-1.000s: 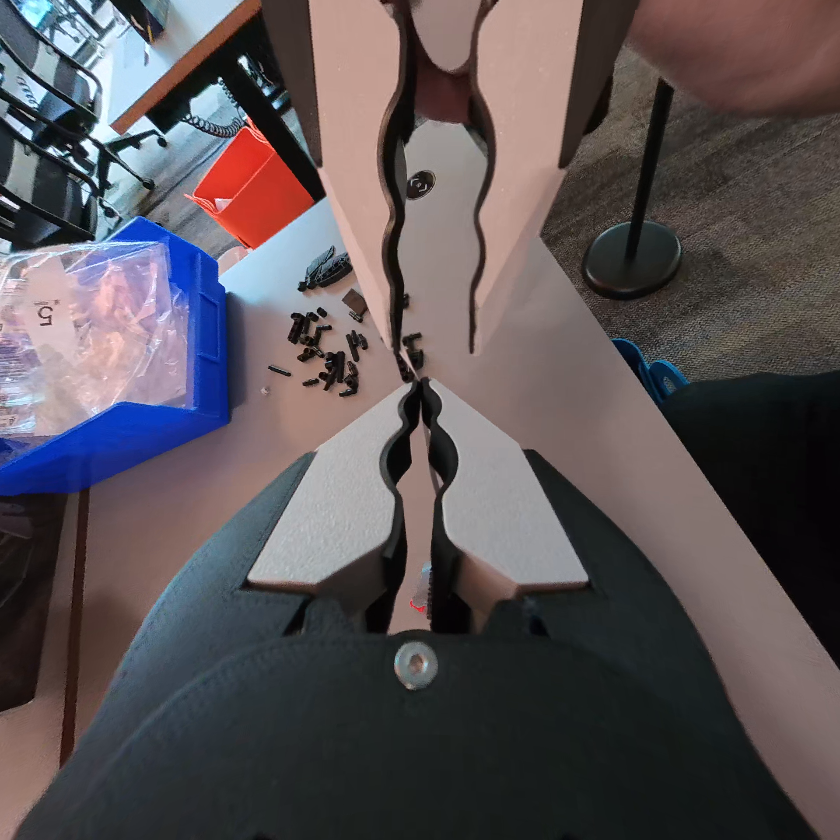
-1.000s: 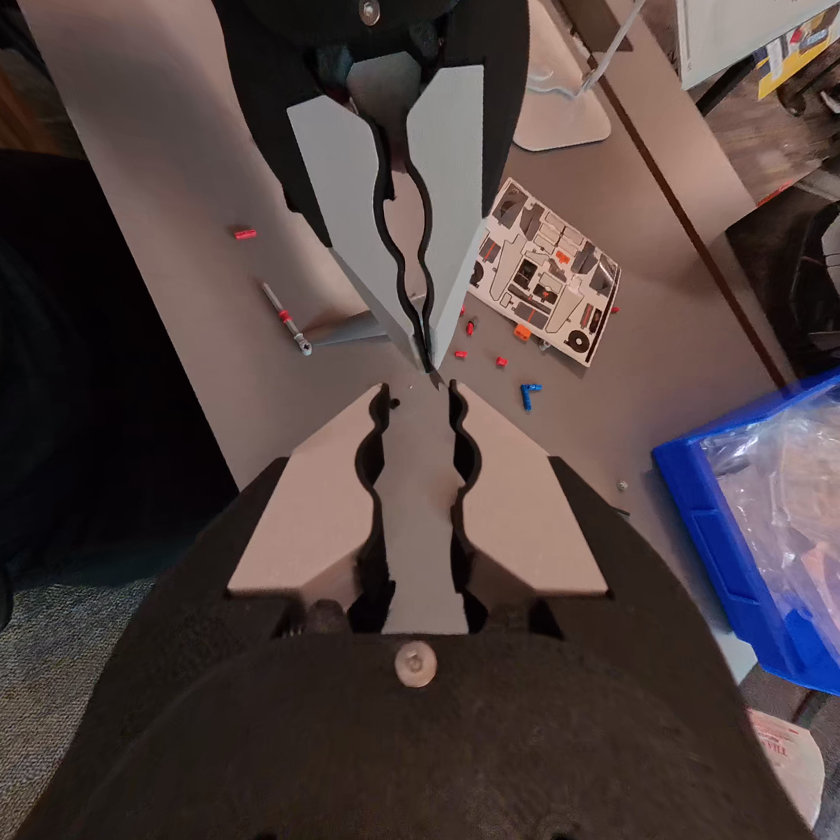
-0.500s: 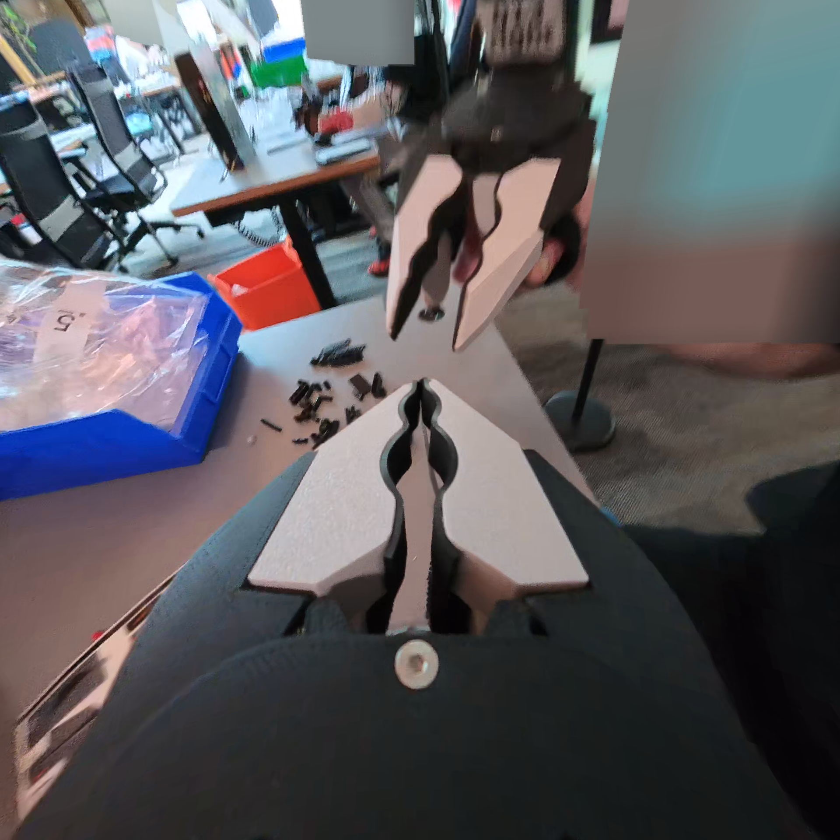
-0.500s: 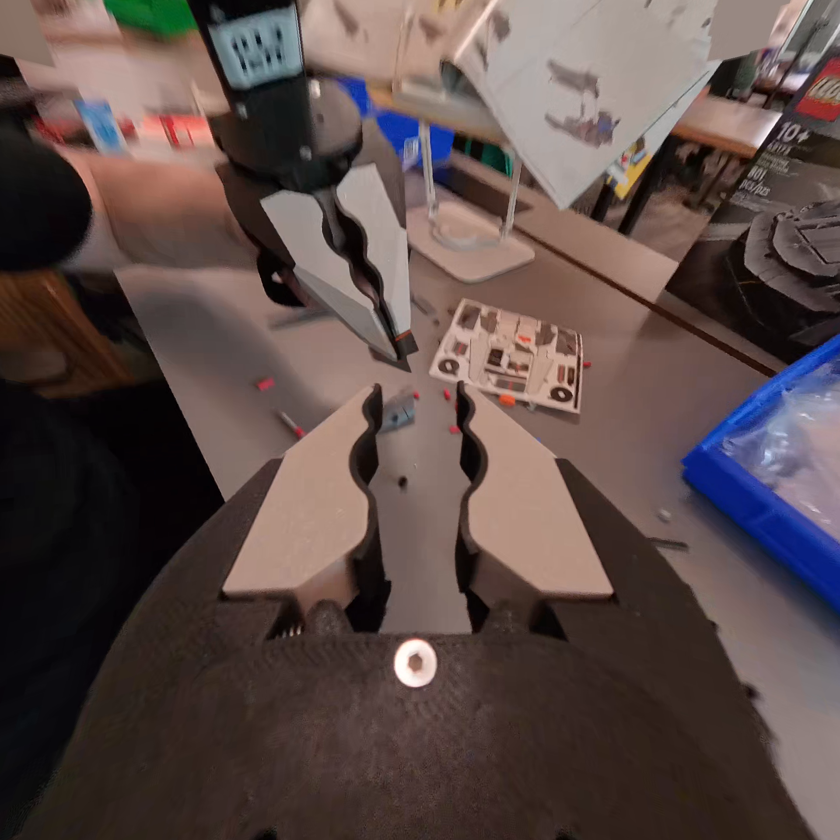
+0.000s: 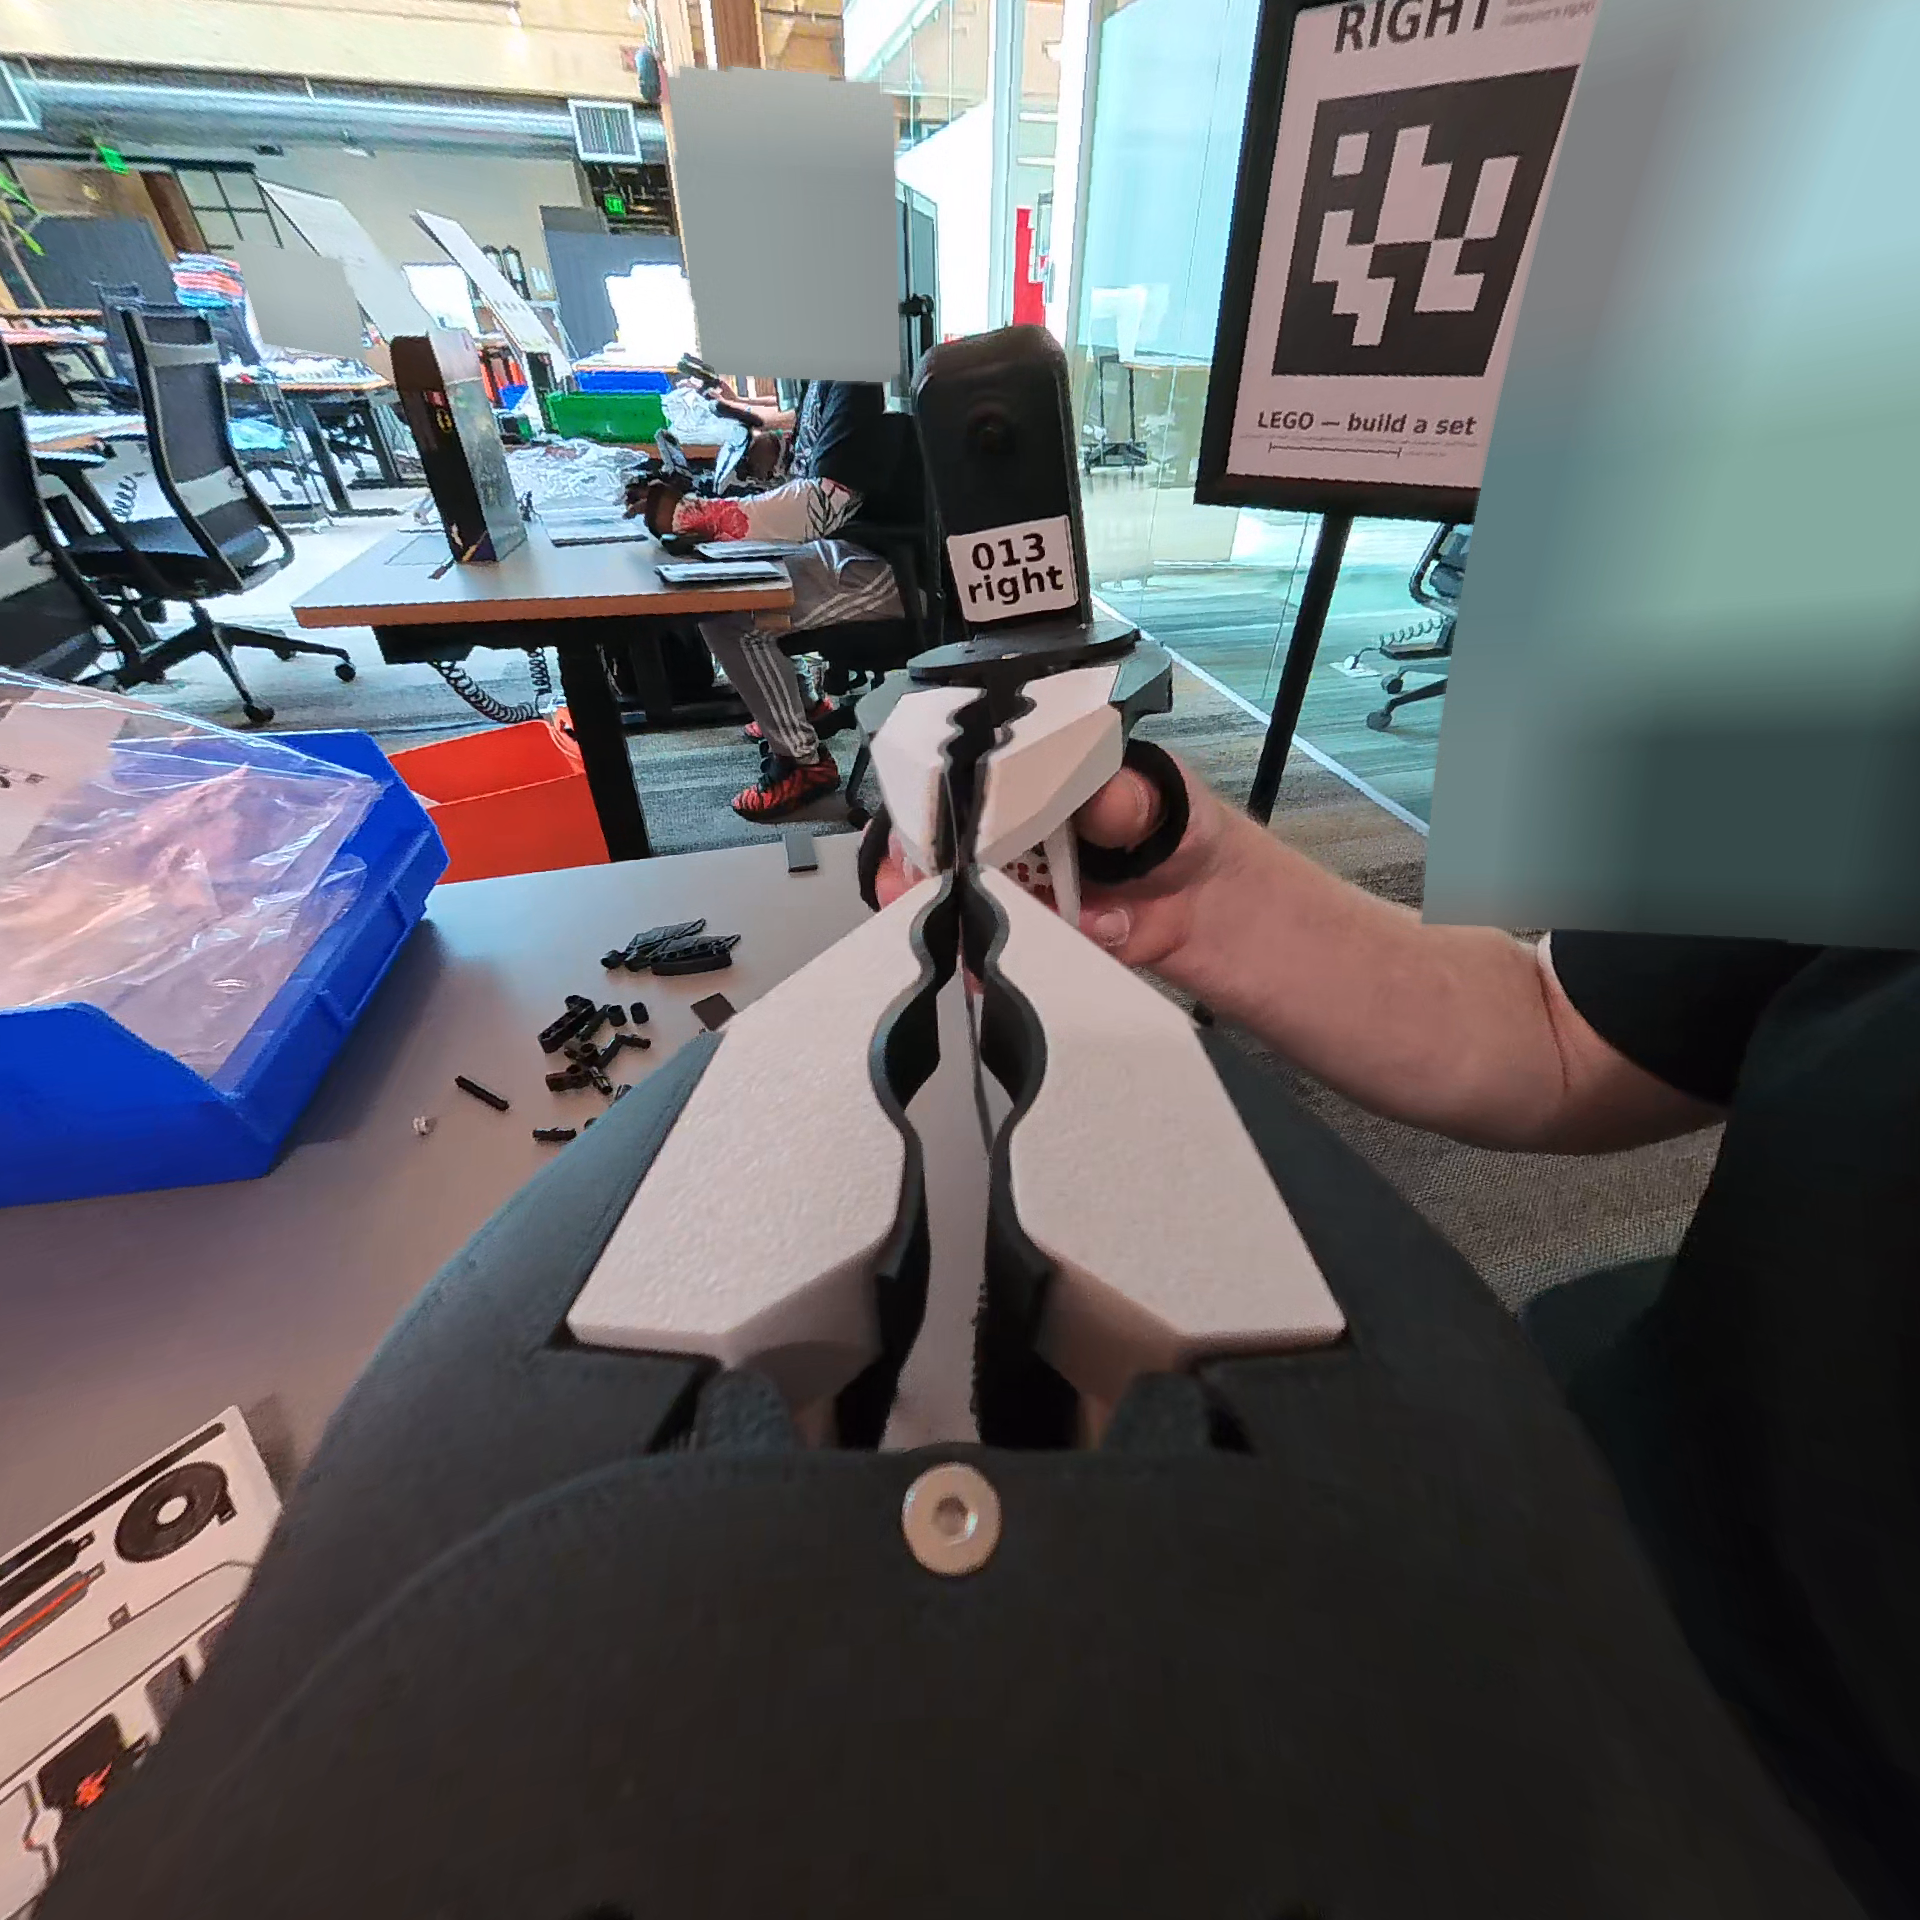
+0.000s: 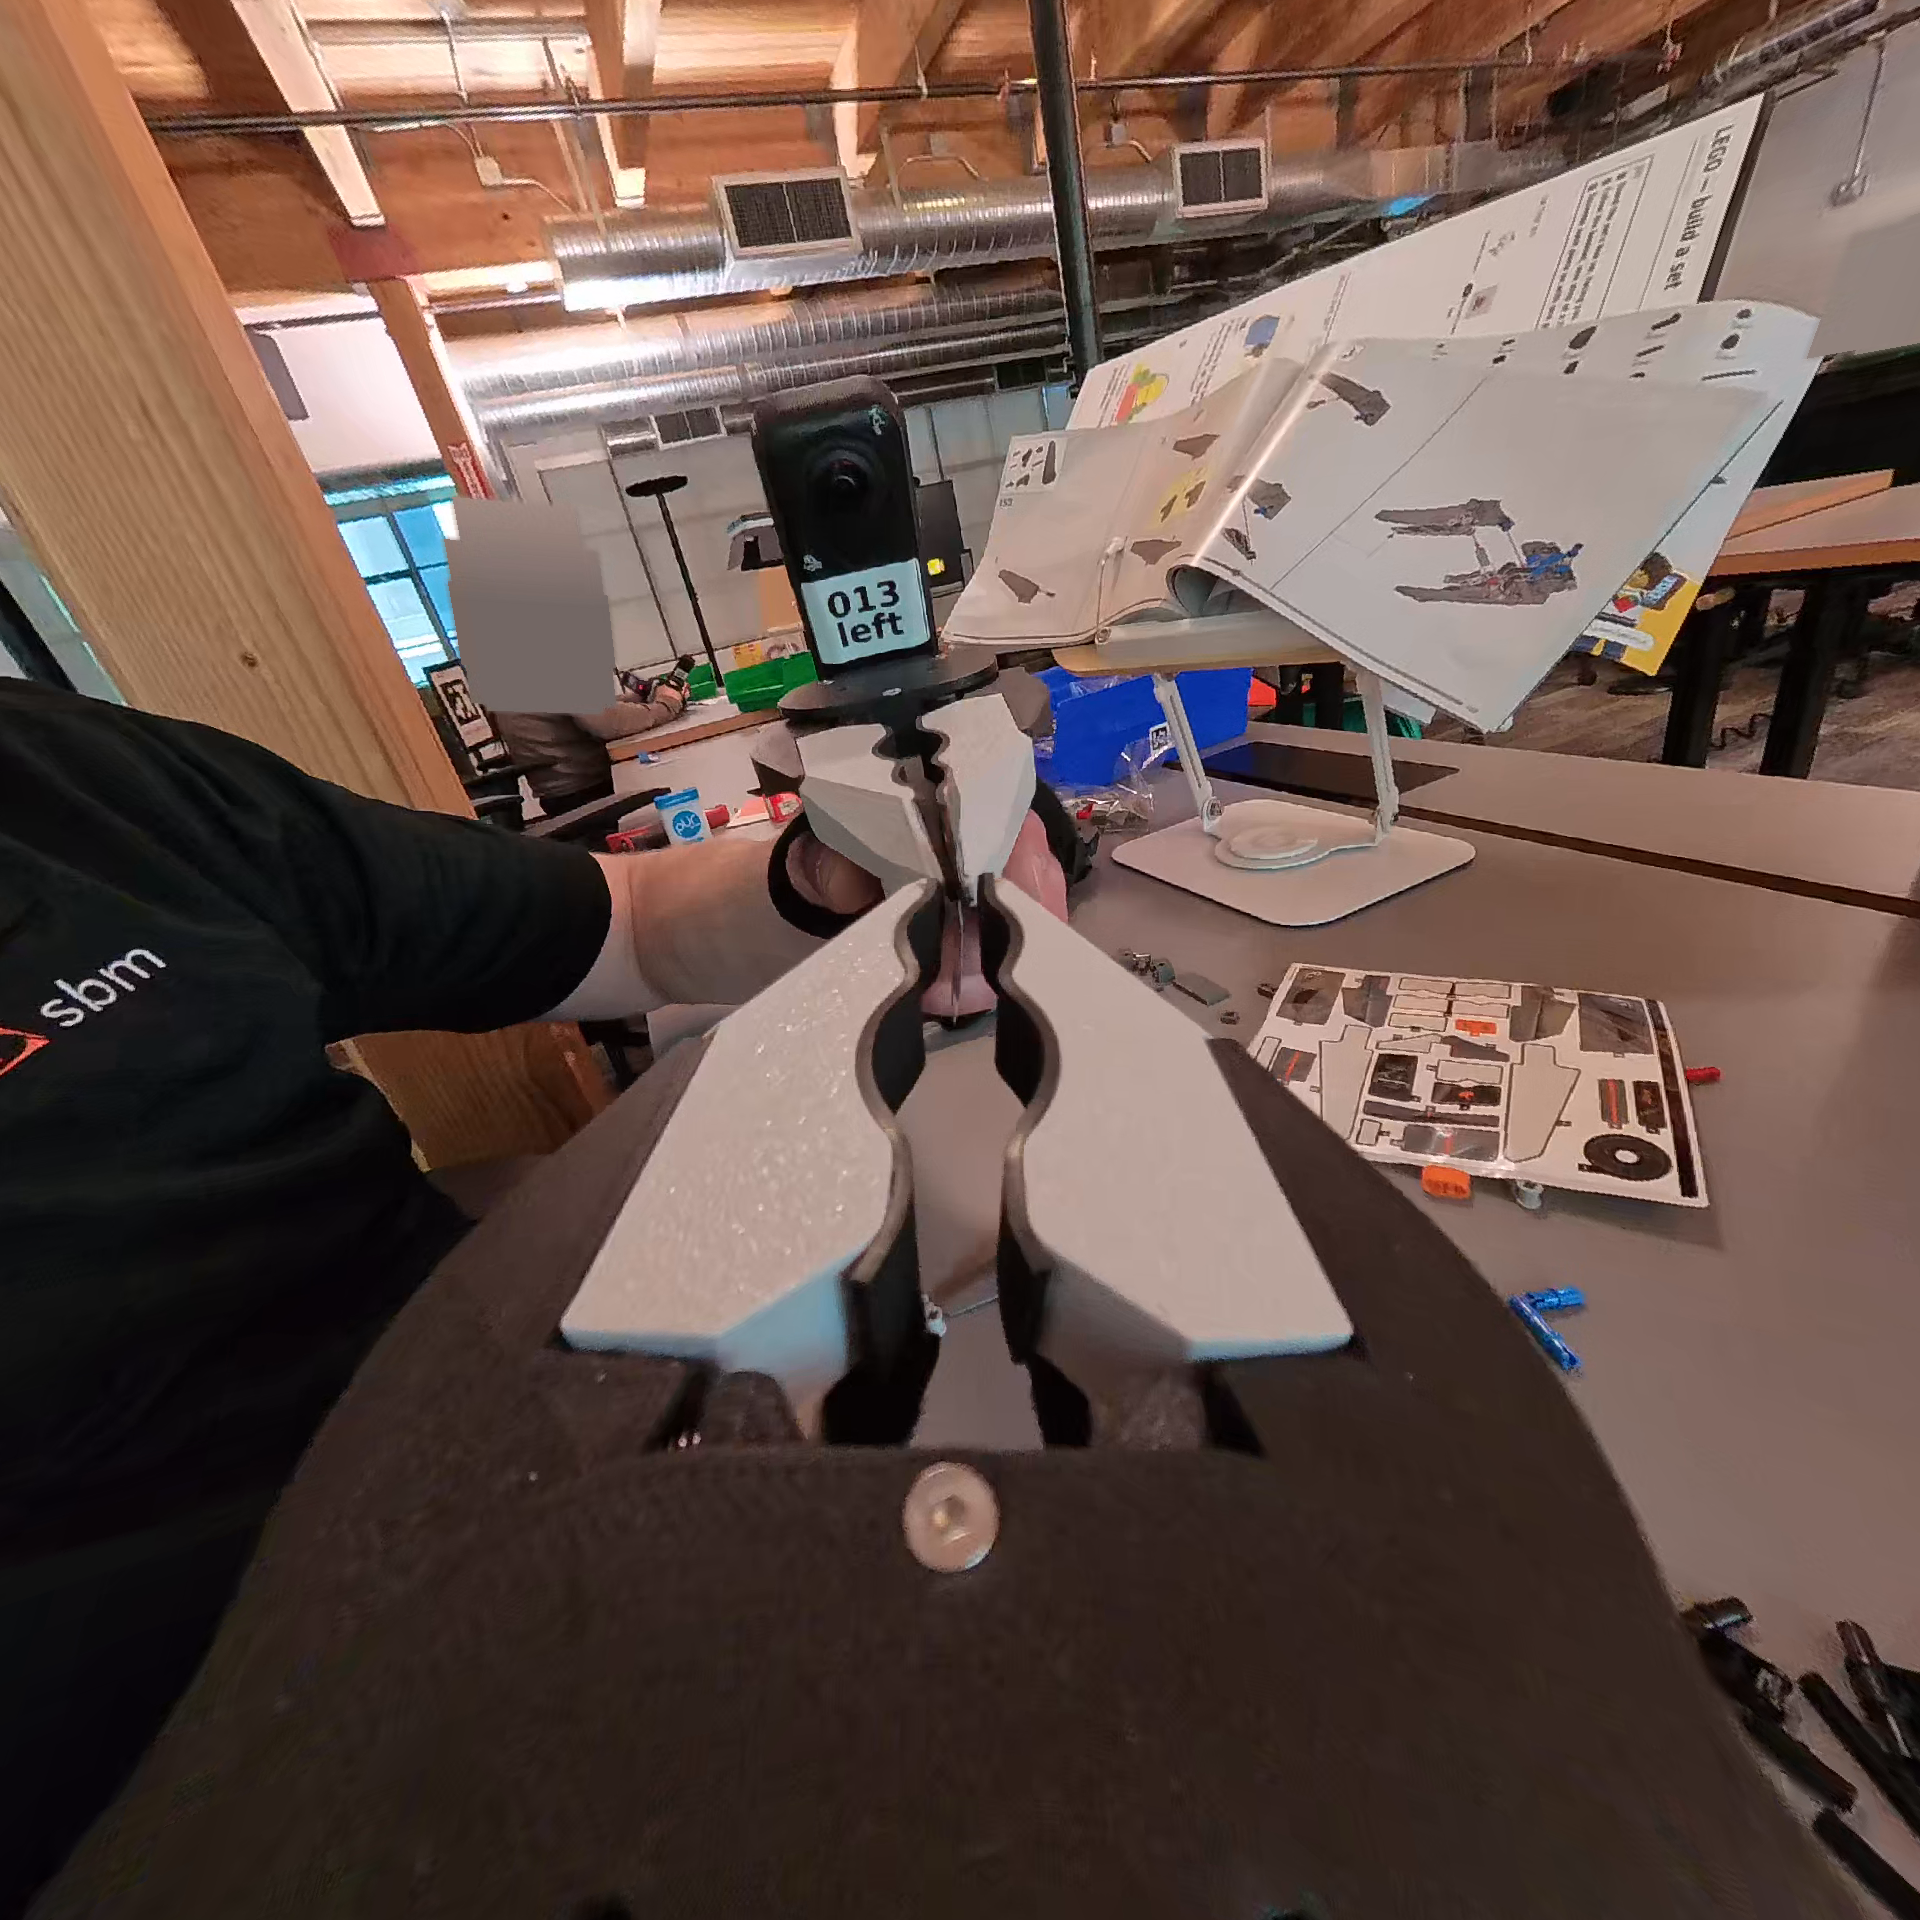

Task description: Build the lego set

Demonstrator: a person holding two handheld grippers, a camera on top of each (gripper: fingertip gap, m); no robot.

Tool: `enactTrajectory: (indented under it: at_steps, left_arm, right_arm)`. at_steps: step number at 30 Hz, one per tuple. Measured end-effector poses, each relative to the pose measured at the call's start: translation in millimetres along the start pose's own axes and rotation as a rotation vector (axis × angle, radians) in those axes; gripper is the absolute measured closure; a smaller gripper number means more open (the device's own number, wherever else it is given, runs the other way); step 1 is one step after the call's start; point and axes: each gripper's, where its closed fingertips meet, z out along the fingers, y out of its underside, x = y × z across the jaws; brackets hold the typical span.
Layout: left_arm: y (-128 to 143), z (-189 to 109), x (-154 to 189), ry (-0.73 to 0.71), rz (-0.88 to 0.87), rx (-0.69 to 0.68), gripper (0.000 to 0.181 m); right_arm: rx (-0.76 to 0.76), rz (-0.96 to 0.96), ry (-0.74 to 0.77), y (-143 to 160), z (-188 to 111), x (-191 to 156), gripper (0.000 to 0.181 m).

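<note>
1. Grippers meet tip to tip above the grey tabletop [image 5: 312, 1247]; I read the white-fingered left gripper [image 5: 961, 909] as pinched together, tips touching.
2. White-fingered right gripper [image 6: 954, 902]: gap narrow; contents indeterminate.
3. Loose black lego pieces [image 5: 592, 1039] lie beside the blue plastic bin [image 5: 208, 1081].

A second ago both grippers pointed down at the grey tabletop [image 5: 260, 1278], tips almost touching just above it. Both have since been raised and levelled, so they face each other tip to tip in the air. The left white-fingered black gripper [image 5: 961, 894] has stayed pressed together throughout. The right white-fingered black gripper [image 6: 951, 896], clearly parted earlier, has narrowed until its tips nearly meet. The scattered small black Lego pieces [image 5: 592, 1044] now lie lower and further aside.
</note>
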Motion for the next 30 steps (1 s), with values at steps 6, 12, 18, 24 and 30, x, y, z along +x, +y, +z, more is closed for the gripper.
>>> enactTrajectory:
  at_steps: [6, 12, 18, 24, 30]
  left_arm:
    - [-3, 0, -2, -0.041, 0.022, 0.021, 0.181]
    - [-8, -3, -7, -0.128, 0.009, 0.023, 0.142]
    - [2, -27, -29, -0.21, 0.0, -0.053, 0.132]
    - [48, -59, -28, -0.258, 0.14, -0.311, 0.135]
    - [115, -83, -37, -0.303, 0.252, -0.569, 0.137]
  right_arm:
    - [0.009, -0.035, 0.014, -4, 2, 0, 0.181]
    - [-0.016, -0.179, 0.092, -8, 4, -6, 0.181]
    - [-0.034, -0.23, 0.093, -20, -5, -24, 0.181]
    - [-0.222, 0.065, -0.065, 17, 5, -14, 0.181]
    - [-0.382, 0.295, -0.155, 68, 28, 0, 0.181]
